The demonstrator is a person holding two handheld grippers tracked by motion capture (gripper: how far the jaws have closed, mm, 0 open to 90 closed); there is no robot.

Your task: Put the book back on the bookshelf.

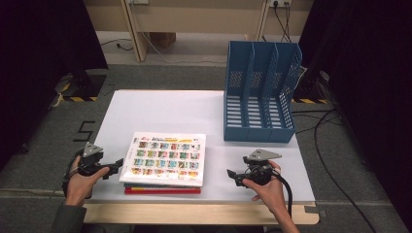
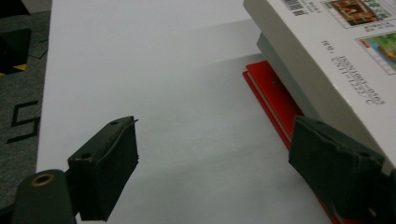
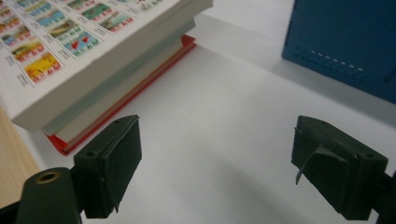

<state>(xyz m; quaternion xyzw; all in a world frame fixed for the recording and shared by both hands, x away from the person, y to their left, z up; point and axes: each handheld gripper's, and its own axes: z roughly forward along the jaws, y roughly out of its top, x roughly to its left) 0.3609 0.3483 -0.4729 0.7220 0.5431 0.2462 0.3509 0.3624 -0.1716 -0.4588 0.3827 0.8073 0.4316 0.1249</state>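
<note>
I count one stack of books (image 1: 163,164) on the white table (image 1: 165,109), and from my side three books show in it: a white top book (image 1: 165,156) with rows of small coloured pictures, a grey-edged middle book (image 3: 116,95) under it, and a red bottom book (image 1: 163,191); one blue file rack (image 1: 260,92) with three slots stands at the far right of the table, well apart from the stack; I have two tongs in hand; my left gripper (image 1: 118,166) sits just beside the stack's left edge, jaws spread, nothing between them, and in the left gripper view one jaw is close against the side of the stack, though I cannot tell if it touches; my right gripper (image 1: 231,174) hangs to the right of the stack, near but apart, jaws wide and empty over bare table, the stack lying off its left jaw in the right gripper view.
</note>
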